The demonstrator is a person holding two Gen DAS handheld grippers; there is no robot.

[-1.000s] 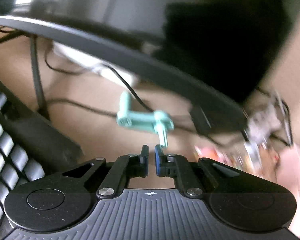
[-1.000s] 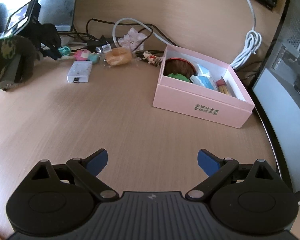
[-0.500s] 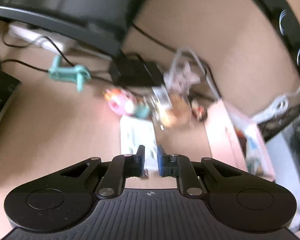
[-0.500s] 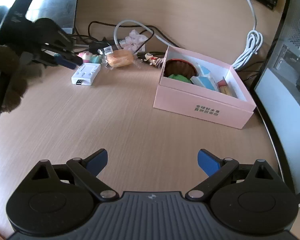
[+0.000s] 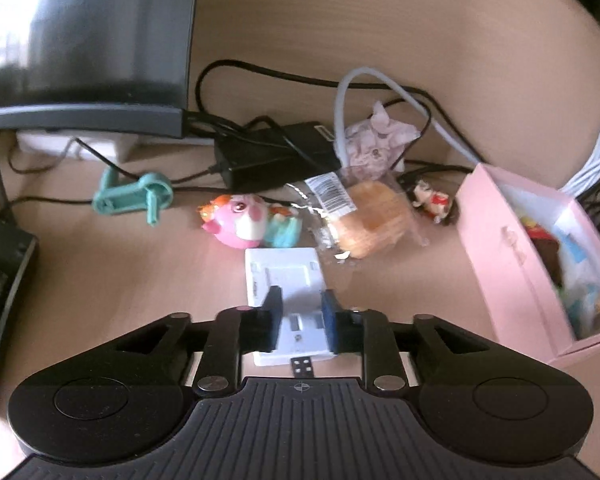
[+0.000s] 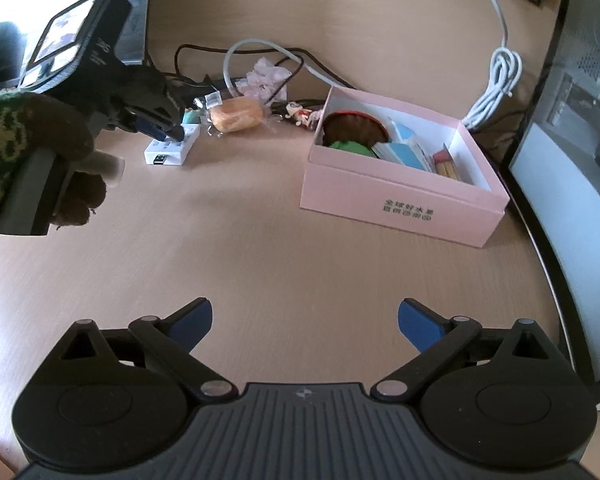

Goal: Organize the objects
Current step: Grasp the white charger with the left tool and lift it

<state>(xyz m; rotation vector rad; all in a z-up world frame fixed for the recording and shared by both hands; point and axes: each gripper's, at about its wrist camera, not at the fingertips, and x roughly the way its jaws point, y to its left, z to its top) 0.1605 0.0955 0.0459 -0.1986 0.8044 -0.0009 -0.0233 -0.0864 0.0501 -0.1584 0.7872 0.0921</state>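
The left gripper, low in the frame, has just been opening its jaws partly over the white hub, not gripping it. I think it should open wider than the hub, then descend straight. The right gripper is wide open and empty.

My left gripper tilts downward at far left, jaws just opening, slightly apart. My right gripper hovers near, jaws wide.

Bare desk ahead of right jaws. Beyond left jaws: pink toy, wrapped bun; pink box blocks right.
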